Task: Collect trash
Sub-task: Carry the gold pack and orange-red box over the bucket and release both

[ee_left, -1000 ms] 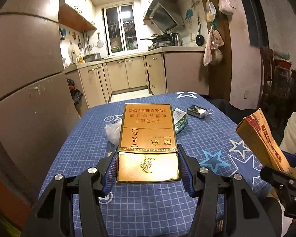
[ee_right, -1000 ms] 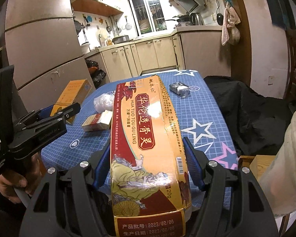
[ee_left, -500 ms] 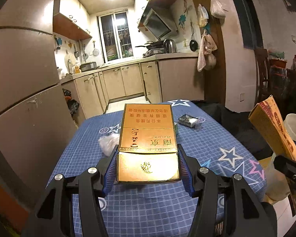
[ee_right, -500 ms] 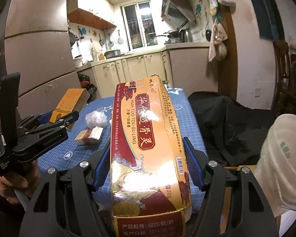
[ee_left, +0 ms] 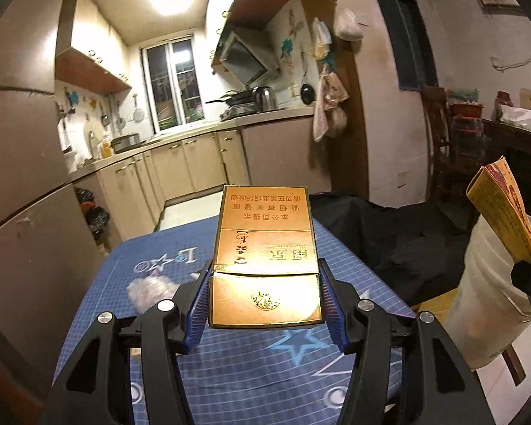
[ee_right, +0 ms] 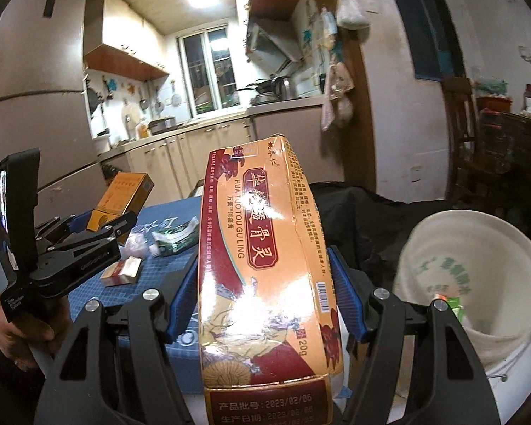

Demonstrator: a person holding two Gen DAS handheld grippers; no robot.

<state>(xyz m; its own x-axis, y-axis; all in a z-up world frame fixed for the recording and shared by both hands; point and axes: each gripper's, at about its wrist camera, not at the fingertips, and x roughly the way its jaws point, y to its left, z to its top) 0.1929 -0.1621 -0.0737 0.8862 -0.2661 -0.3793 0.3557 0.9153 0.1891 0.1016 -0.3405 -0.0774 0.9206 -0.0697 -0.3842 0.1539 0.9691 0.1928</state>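
Kitchen behind, beige cabinets along the counter (ee_left: 230, 125), window lit, ceiling lamp on. Blue star-print table (ee_left: 251, 364) fills the foreground.

Left wrist view: my left tongs (ee_left: 263, 304) hold a gold cigarette carton (ee_left: 264, 255) by its near end, blue pads (ee_left: 199, 304) pressed flat on both long sides, carton lifted clear of the table and pointing toward the far edge. Crumpled white plastic wad (ee_left: 147, 288) lies near the table's left edge. Black cloth (ee_left: 389, 233) hangs beyond the right edge. At far right, a white bin (ee_left: 485, 304) stands off the table's right side; the orange medicine box (ee_left: 502, 209) shows above it, tilted.

Right wrist view: my right tongs (ee_right: 265, 301) clamp the orange medicine box (ee_right: 262, 265) partway along its length, pads tight on both sides, box pointing forward and slightly up. White bin (ee_right: 478, 262) sits just right of the box, open mouth toward the camera, lined with a printed bag; a small green scrap (ee_right: 455, 306) lies inside. Left tongs (ee_right: 99, 228) with the gold carton (ee_right: 122, 198) appear at left, my hand (ee_right: 24, 333) on the grip. On the table between: a small red-and-white pack (ee_right: 122, 272), a green foil wrapper (ee_right: 175, 237), the plastic wad (ee_right: 136, 242).
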